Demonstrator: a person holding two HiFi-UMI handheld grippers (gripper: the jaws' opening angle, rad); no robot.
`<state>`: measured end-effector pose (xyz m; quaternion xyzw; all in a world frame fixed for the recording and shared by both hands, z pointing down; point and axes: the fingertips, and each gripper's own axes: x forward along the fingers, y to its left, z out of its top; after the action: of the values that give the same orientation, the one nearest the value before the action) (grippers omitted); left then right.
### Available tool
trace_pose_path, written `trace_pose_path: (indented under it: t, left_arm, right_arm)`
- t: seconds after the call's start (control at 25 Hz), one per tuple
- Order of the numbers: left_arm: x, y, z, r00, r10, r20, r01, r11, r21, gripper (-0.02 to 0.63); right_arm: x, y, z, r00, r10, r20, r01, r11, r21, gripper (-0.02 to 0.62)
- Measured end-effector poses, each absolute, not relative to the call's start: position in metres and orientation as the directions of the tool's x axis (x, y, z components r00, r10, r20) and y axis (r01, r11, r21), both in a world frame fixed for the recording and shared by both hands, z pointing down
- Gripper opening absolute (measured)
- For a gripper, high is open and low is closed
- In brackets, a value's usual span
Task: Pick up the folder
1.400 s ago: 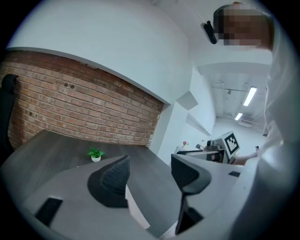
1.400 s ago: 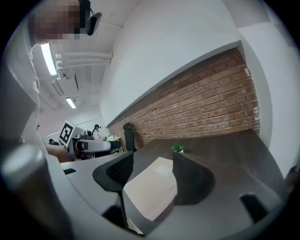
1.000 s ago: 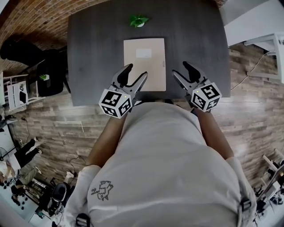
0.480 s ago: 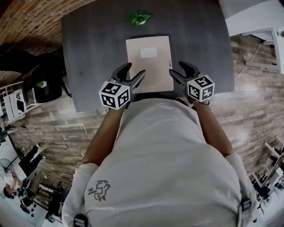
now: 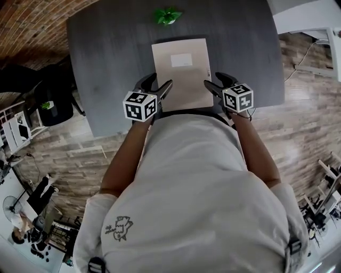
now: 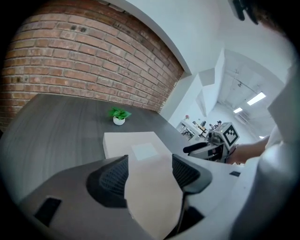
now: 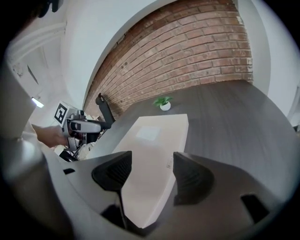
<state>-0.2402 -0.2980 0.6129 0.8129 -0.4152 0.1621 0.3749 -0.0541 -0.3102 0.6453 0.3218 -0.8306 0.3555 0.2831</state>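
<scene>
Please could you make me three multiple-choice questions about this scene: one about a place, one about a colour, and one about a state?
1. Where does the plant stand?
A) on the table, beyond the far edge of the folder
B) on top of the folder
C) beside the folder's near edge

2. What colour is the folder?
A) blue
B) beige
C) black

3. How do the jaws of the left gripper stand?
A) shut on the folder
B) shut on the plant
C) apart

Answers:
1 A: the head view shows the plant on the table past the folder's far edge.
2 B: its cover is plain beige in every view.
3 C: the left gripper view shows the jaws wide apart, pressing on nothing.
</scene>
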Motion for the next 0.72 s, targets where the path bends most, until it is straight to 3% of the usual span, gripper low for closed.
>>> trace_pose_path:
  t: [0.72]
  left_arm:
    - [-0.257,-0.281,0.707,0.605,-0.432,0.669,-0.791,-0.225,0.569,0.295]
  right_arm:
    - [-0.059,-0.303,0.718,-0.584,-0.203,0.786,-0.77,0.446,-0.457,0.288]
